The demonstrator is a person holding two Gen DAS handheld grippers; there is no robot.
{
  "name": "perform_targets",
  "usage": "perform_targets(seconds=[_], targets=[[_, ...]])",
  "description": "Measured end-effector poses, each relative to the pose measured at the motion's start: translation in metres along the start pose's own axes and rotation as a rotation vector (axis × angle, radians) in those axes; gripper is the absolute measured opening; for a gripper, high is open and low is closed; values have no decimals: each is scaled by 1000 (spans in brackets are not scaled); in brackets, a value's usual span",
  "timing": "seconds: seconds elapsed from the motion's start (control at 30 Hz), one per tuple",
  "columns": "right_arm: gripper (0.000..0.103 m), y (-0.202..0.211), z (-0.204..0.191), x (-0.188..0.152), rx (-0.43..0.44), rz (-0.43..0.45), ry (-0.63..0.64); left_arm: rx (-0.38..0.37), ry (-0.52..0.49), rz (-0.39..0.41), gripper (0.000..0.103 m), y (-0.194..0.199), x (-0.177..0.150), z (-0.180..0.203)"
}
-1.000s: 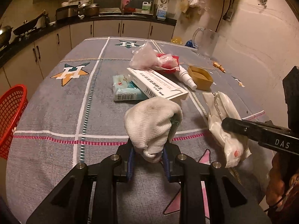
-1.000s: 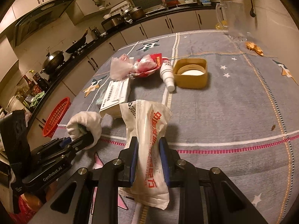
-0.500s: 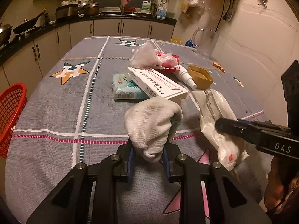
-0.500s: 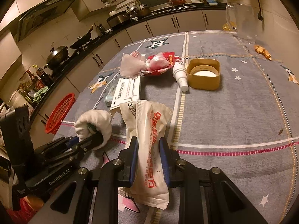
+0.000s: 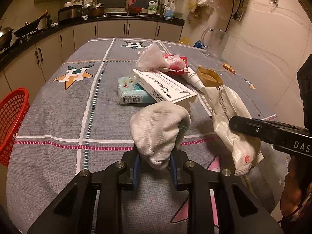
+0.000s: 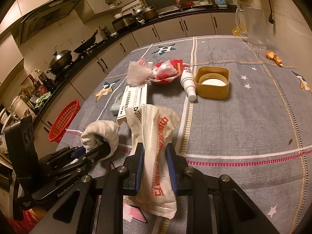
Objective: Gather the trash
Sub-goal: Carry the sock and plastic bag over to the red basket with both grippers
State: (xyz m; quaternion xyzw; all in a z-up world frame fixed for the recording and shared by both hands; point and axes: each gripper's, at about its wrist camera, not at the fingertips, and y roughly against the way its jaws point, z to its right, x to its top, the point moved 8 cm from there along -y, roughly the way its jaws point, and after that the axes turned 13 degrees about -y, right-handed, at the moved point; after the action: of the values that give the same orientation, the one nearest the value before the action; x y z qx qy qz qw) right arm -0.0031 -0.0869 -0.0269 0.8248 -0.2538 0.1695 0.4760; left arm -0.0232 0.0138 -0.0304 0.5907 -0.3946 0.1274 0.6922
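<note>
The left hand-held gripper [image 5: 155, 167] is closed on a white sock [image 5: 159, 130] and the right hand-held gripper [image 6: 155, 167] on a white bag [image 6: 156, 152], both held near the long box [image 5: 165, 86].

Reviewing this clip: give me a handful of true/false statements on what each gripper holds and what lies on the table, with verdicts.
1. The left gripper has its jaws shut on a white sock. True.
2. The right gripper is empty. False: it is shut on a white printed plastic packet.
3. The red basket stands on the table. False: it sits off the tablecloth's edge, beside the table.
4. The small white bottle lies on its side next to the tan square container. True.
5. The long white carton rests partly on a pack of tissues. True.
</note>
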Motion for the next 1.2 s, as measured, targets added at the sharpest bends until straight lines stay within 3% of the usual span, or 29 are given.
perform_targets(seconds=[0.67, 1.2], targets=[[25, 9, -16, 0, 21, 4, 27, 36, 24, 13, 24, 14, -6, -13], [25, -5, -57, 3, 69, -23, 82, 87, 66, 45, 24, 36, -7, -46]])
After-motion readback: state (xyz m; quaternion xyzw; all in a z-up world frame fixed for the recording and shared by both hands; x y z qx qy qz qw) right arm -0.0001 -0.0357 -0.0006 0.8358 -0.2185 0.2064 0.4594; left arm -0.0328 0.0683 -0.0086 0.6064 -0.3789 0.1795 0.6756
